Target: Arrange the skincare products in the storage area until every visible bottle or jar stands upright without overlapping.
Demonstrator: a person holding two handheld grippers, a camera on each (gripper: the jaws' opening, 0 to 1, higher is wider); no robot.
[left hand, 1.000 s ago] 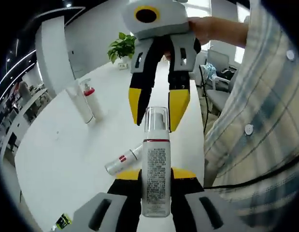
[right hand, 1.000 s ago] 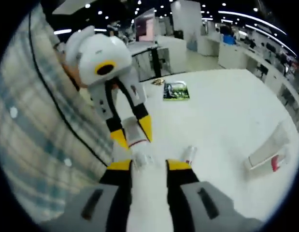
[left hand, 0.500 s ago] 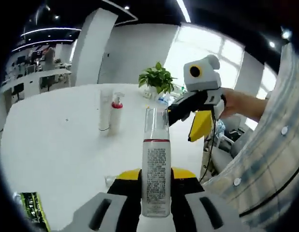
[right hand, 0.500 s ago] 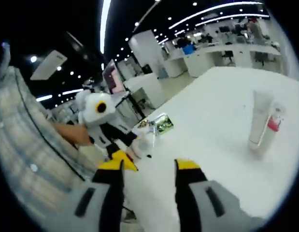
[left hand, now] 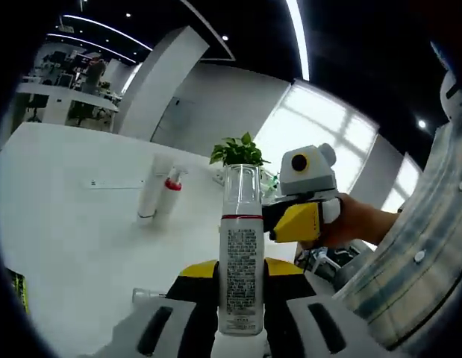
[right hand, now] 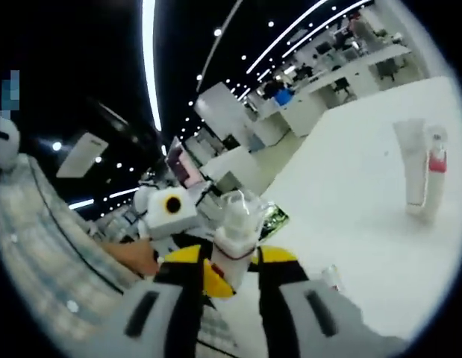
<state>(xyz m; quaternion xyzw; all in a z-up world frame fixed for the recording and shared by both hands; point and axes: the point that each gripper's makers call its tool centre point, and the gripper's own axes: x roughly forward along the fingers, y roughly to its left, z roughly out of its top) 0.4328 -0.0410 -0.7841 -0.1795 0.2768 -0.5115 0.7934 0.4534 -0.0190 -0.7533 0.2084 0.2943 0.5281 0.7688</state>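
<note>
Since the earlier frames, the right gripper has drawn back from above the held bottle to its right side, and both views have tilted up toward the ceiling.

White table: the work surface, spreading left and far in the left gripper view. Products are to finish upright on it.

Left gripper: its yellow-tipped jaws are pressed against the sides of the tall clear cylindrical bottle with a transparent cap and printed label, holding it low on the body. The bottle stands along the jaws, cap away from the camera, apparently carried above the table so that it can be set down on its base.

Right gripper, in its own view: a pale capped container sits between the jaws, but contact cannot be confirmed; whether they are clamped cannot be told.

White tube and red-collared white pump bottle: a pair standing upright, touching or nearly so, far left on the table. Presumably already placed.

Small pale bottle lying on its side: near left, close to the left gripper. By my judgement it remains to be stood up.
</note>
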